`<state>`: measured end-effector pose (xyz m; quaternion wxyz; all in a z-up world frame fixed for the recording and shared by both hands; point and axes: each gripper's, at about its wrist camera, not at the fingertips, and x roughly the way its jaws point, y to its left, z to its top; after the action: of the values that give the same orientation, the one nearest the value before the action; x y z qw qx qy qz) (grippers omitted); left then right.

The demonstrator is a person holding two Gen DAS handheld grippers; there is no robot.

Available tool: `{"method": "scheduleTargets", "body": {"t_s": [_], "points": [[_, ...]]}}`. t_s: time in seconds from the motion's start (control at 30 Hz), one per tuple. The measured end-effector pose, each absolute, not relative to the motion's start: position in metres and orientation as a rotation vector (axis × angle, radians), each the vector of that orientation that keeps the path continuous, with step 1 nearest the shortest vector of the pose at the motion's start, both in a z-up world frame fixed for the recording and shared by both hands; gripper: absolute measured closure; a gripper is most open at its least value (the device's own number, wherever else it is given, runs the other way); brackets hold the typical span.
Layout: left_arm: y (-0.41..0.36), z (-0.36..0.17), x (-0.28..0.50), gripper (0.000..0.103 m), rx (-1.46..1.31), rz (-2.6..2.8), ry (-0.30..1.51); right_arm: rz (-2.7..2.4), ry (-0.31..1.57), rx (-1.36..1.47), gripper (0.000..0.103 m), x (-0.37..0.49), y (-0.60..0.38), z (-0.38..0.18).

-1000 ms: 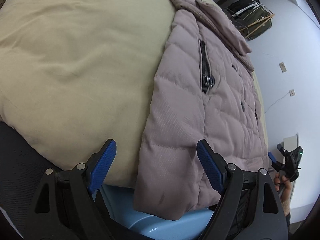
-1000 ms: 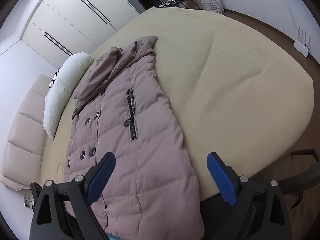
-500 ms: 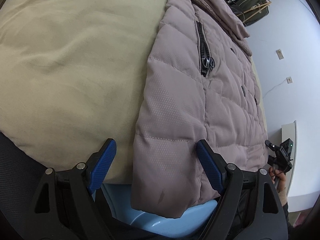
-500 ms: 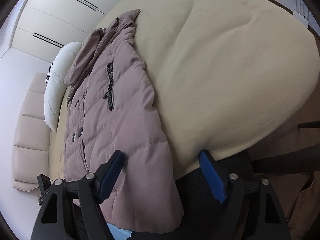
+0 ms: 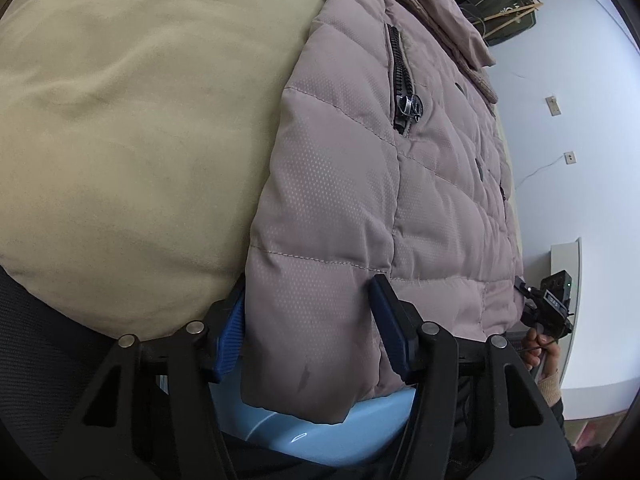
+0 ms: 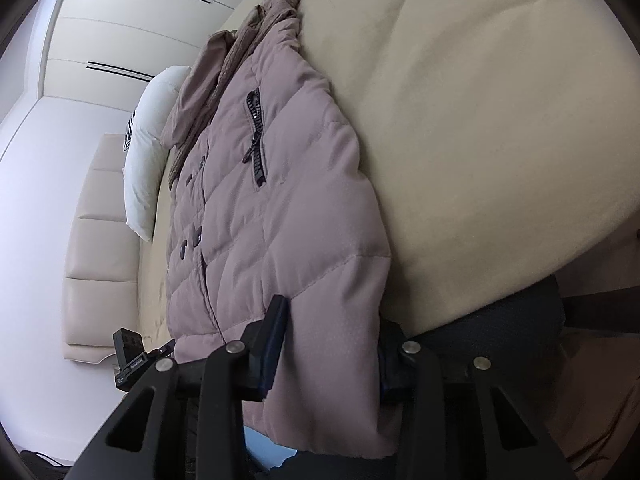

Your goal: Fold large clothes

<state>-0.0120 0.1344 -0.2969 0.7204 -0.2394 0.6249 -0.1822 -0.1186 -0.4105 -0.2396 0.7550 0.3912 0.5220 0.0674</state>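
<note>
Now both grippers have just been closing on the coat (image 5: pixel 360 184), whose hem hangs off the bed (image 5: pixel 120 120): left gripper (image 5: pixel 306 332) and right gripper (image 6: pixel 332 360) each pinch a corner. Grip all layers firmly, then lift both evenly toward the collar.

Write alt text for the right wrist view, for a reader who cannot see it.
The right tool has just been closing and now pinches the hanging bottom edge of a mauve quilted coat spread on a beige bed. A white pillow lies beyond the collar, and the left tool shows at the coat's other bottom corner.
</note>
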Motion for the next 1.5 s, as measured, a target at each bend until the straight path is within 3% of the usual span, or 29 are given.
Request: {"method": "scheduleTargets", "body": {"t_s": [0.07, 0.1, 0.13, 0.17, 0.23, 0.33, 0.67, 0.9, 1.1, 1.3, 1.5], "points": [[0.133, -0.296, -0.012, 0.047, -0.52, -0.404, 1.383, 0.154, 1.131, 0.852, 0.077, -0.119, -0.408, -0.237], [0.131, -0.295, -0.012, 0.053, -0.51, -0.408, 1.381, 0.156, 1.127, 0.853, 0.081, -0.12, -0.407, -0.237], [0.129, -0.294, -0.012, 0.073, -0.504, -0.423, 1.382, 0.152, 1.124, 0.851, 0.084, -0.12, -0.406, -0.236], [0.125, -0.291, -0.012, 0.082, -0.489, -0.433, 1.383, 0.149, 1.12, 0.85, 0.086, -0.121, -0.405, -0.234], [0.118, -0.282, -0.014, 0.092, -0.436, -0.44, 1.371, 0.142, 1.11, 0.838, 0.091, -0.121, -0.402, -0.231], [0.114, -0.269, -0.018, 0.098, -0.409, -0.437, 1.354, 0.137, 1.089, 0.801, 0.094, -0.123, -0.393, -0.217], [0.116, -0.226, -0.054, 0.1, -0.408, -0.482, 1.308, 0.177, 1.037, 0.755, 0.095, -0.144, -0.375, -0.177], [0.158, -0.193, -0.06, 0.101, -0.729, -0.526, 1.22, 0.224, 0.966, 0.869, 0.095, -0.161, -0.383, -0.154], [0.177, -0.145, 0.014, 0.101, -0.92, -0.597, 1.034, 0.282, 0.752, 0.962, 0.095, -0.108, -0.403, -0.109], [0.161, -0.089, 0.124, 0.101, -0.86, -0.603, 0.855, 0.298, 0.602, 0.893, 0.095, -0.018, -0.416, -0.055], [0.144, -0.079, 0.251, 0.101, -0.793, -0.529, 0.802, 0.21, 0.574, 0.754, 0.095, 0.092, -0.425, -0.029]]}}
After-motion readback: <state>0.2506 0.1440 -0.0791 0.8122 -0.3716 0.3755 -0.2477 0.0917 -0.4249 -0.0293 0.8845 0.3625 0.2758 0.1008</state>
